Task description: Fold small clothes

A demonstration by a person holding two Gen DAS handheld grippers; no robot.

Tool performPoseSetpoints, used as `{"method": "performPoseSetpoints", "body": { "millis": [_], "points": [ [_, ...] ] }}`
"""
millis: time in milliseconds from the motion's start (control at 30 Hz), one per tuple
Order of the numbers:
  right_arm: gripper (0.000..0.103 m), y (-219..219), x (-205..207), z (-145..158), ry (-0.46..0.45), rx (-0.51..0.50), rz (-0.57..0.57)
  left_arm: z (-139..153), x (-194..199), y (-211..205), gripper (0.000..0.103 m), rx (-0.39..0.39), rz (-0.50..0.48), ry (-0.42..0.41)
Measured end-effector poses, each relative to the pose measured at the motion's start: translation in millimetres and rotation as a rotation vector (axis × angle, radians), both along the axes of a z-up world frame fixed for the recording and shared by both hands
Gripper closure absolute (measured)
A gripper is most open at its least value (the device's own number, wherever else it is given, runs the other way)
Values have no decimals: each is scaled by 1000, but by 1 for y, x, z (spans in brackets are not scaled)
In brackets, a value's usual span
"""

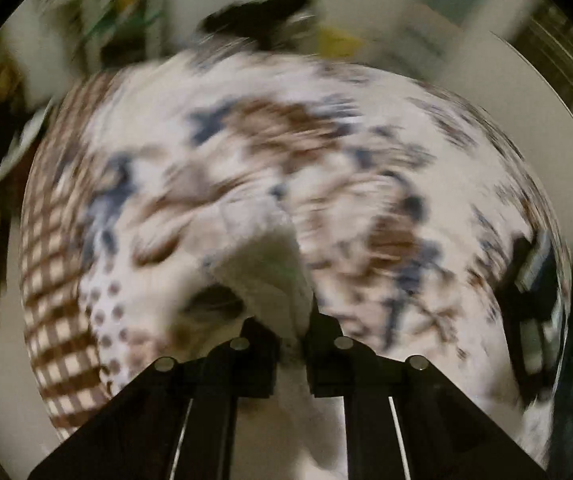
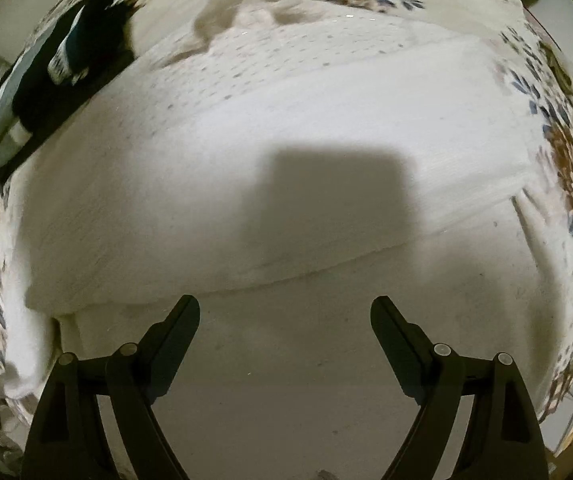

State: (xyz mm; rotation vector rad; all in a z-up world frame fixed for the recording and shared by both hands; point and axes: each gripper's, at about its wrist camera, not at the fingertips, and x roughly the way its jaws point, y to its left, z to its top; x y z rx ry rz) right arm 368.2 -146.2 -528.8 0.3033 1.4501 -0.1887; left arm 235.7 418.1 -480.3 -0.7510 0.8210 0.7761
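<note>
left gripper (image 1: 292, 336): jaws drawn together, clamped on a peak of white cloth (image 1: 266, 268) that rises between them (the left view is heavily smeared, so which garment this is cannot be told). beyond the pinch lies the floral bedspread (image 1: 326, 152), with a brown checked border at its left side. a dark garment (image 1: 262, 16) sits at the bed's far edge.

right gripper (image 2: 285, 312): jaws stand wide apart, nothing between them, pointing down over pale cloth. just ahead of the tips runs the near edge of a white folded layer (image 2: 246, 128), lying flat with a visible crease line; the gripper's own shadow falls across it. behind it, a white dotted piece (image 2: 286, 56) is rumpled at its far end. a black item with white stripes (image 2: 66, 52) lies at the upper left, apart from the white pieces, on the same bedspread.

assessment: the task appears partly done. one white layer looks turned over on itself; the dotted piece is not yet squared, and the dark items look untouched. remaining, in my judgement: carrying the pinched cloth over, flattening, then the dark pieces.
</note>
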Motion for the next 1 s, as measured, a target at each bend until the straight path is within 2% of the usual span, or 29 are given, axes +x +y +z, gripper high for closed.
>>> {"method": "performPoseSetpoints", "body": {
  "millis": [67,133,233,300,367,467,633,733,833,867,933,967,1000],
  "points": [
    [14,-15,0,-2,-5,22,-33,26,19,-29,95,79,-103,0],
    [14,-32,2,-7,2,68,-68,55,43,-75,95,168,-233,8],
    [14,-58,7,-9,13,130,-107,83,76,-150,95,241,-408,14],
    [14,-76,12,-4,10,155,-114,94,97,-216,95,254,-530,9],
    [14,-99,18,5,-7,158,-114,96,114,-275,95,226,-630,4],
    [14,-135,32,19,-31,155,-132,86,136,-385,95,158,-783,4],
    [14,-239,35,35,-42,133,-181,67,159,-527,95,59,-940,11],
    [14,-301,30,40,-40,127,-216,53,171,-589,91,10,-992,46],
    [14,-344,24,37,-32,168,-232,39,181,-635,90,35,-1030,120],
    [14,-352,25,36,-33,184,-235,38,181,-643,82,63,-1032,129],
    [14,-367,21,36,-37,235,-234,40,177,-646,59,111,-1027,121],
    [14,-372,18,36,-42,256,-230,41,175,-642,31,123,-1023,114],
    [14,-377,15,37,-45,278,-223,40,173,-637,12,131,-1014,115]
  ]
}}
